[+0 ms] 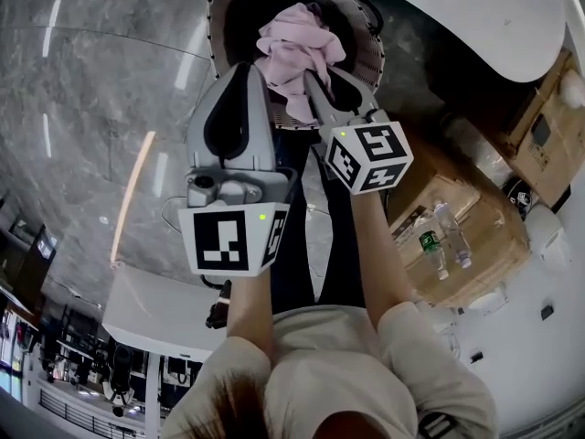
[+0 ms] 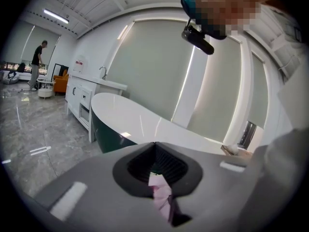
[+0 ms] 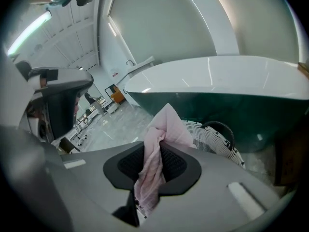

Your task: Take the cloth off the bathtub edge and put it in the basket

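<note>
In the head view a crumpled pink cloth [image 1: 294, 51] hangs between both grippers, right above the round basket [image 1: 219, 7] with its white woven rim and dark inside. My left gripper [image 1: 250, 73] is shut on one part of the cloth [image 2: 161, 195], which shows pinched between its pads. Another fold of the cloth [image 3: 153, 166] is pinched in my right gripper [image 1: 313, 85], and it sticks up past the fingertips. The white bathtub [image 1: 475, 16] with its dark green side [image 3: 227, 105] stands just beyond the basket [image 3: 216, 140].
A wooden crate with plastic bottles [image 1: 446, 238] and cardboard boxes [image 1: 539, 135] stand at the right, close to the tub. A white cabinet with a tap [image 2: 89, 94] stands behind the tub's far end. A person [image 2: 37, 62] stands far off on the grey marble floor [image 1: 101, 108].
</note>
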`<state>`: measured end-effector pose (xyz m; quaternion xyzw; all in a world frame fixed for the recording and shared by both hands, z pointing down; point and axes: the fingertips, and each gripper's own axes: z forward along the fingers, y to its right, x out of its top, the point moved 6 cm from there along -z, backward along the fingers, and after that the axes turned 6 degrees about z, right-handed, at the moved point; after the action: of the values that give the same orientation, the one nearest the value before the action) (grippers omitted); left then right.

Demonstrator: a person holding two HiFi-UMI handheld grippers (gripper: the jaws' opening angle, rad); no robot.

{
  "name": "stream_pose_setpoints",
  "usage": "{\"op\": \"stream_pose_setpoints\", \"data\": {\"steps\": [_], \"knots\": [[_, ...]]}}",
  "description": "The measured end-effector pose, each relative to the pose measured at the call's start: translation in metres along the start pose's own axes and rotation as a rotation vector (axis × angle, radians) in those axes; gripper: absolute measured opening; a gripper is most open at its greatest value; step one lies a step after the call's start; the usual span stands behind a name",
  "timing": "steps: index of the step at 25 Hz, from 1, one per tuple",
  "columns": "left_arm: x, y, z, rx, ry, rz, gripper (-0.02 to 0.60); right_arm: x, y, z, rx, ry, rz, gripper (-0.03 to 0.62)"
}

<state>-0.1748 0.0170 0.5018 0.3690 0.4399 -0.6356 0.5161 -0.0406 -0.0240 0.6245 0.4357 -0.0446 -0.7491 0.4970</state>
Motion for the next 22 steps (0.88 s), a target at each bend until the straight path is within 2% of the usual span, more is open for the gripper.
{"op": "stream_pose_setpoints", "data": {"steps": [6, 14, 22], "knots": [[-0.014, -0.003, -0.002, -0.011, -0.033, 0.004, 0.008, -0.018, 0.012, 0.023, -0.012, -0.03, 0.017, 0.066], [-0.018, -0.007, 0.002, -0.028, -0.037, -0.001, 0.008, -0.024, 0.021, 0.055, -0.038, -0.049, -0.01, 0.066], [-0.018, -0.012, 0.004, -0.02, -0.04, -0.007, 0.008, -0.043, 0.034, 0.079, -0.118, -0.116, -0.076, 0.067]]}}
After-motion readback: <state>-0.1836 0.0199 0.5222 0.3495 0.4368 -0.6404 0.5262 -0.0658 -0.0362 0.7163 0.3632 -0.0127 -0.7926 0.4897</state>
